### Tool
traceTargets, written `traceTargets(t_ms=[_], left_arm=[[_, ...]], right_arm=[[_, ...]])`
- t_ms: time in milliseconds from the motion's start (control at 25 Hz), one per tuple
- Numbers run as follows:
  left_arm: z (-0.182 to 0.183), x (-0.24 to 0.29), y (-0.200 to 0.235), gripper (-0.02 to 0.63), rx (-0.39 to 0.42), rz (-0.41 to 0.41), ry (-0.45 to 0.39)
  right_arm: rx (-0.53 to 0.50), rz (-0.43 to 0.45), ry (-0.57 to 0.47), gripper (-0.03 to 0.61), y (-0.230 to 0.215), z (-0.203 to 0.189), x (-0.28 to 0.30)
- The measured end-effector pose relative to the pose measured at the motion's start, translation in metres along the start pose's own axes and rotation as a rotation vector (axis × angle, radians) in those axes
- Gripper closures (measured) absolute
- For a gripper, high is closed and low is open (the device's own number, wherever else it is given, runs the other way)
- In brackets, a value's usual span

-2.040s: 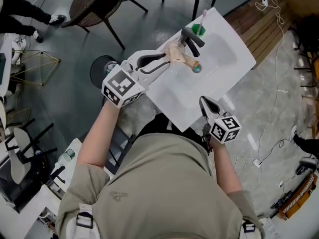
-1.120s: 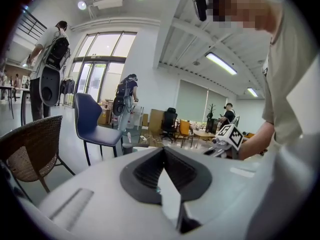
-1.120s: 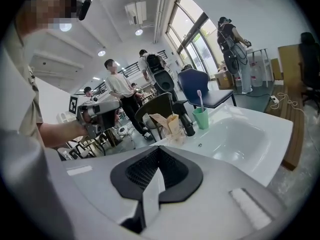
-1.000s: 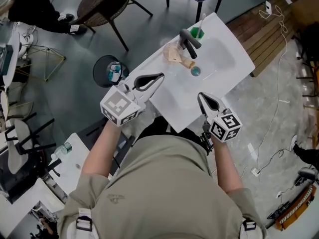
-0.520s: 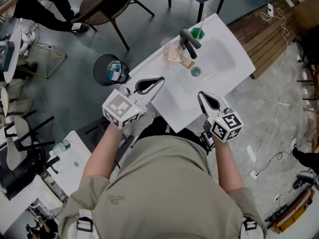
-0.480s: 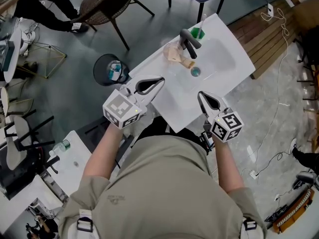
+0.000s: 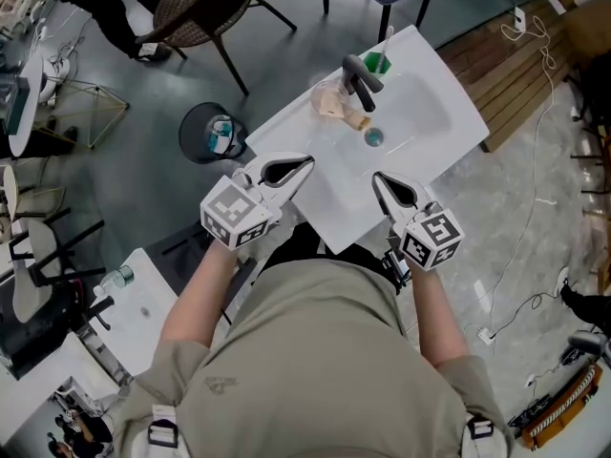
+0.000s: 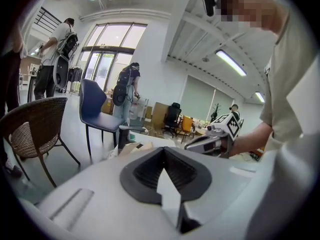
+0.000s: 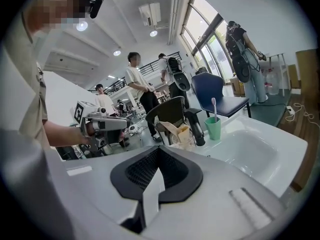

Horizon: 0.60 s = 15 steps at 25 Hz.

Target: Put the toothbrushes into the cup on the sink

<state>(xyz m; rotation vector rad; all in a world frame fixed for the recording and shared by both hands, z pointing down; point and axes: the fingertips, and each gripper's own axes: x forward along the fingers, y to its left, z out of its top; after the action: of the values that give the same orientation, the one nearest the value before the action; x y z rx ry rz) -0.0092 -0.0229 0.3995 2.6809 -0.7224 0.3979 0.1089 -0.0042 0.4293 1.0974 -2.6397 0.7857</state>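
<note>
White sink (image 7: 434, 113): stands ahead of the person, basin bare apart from a small teal item (image 7: 374, 136) at the drain. Wicker chair (image 7: 196, 3) and a round bin (image 7: 212, 134): on the floor to the left of the sink.

Left tool (image 7: 307, 161): over the sink's near left edge, jaws closed tip to tip, nothing between them. Right tool (image 7: 376, 176): over the near right edge, jaws likewise closed and empty.

Dark tap (image 7: 359, 76): at the far rim, with crumpled tan paper (image 7: 331, 99) just beside it. Green cup (image 7: 380, 61): upright on the far rim behind the tap. One pink toothbrush (image 7: 389, 34): standing in the cup, well apart from both tools.
</note>
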Motion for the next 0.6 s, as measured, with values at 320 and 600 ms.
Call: traceTargets(t_ms=[320, 600], left_arm=[[0.0009, -0.0015, 0.0030, 0.607, -0.039, 0.019, -0.013], [0.0008, 0.0000, 0.0034, 0.607, -0.041, 0.027, -0.011]], right_arm=[[-0.041, 0.027, 0.017, 0.568, 0.0038, 0.0014, 0.0044], [-0.043, 0.033, 0.024, 0.568, -0.0004, 0.0028, 0.0044]])
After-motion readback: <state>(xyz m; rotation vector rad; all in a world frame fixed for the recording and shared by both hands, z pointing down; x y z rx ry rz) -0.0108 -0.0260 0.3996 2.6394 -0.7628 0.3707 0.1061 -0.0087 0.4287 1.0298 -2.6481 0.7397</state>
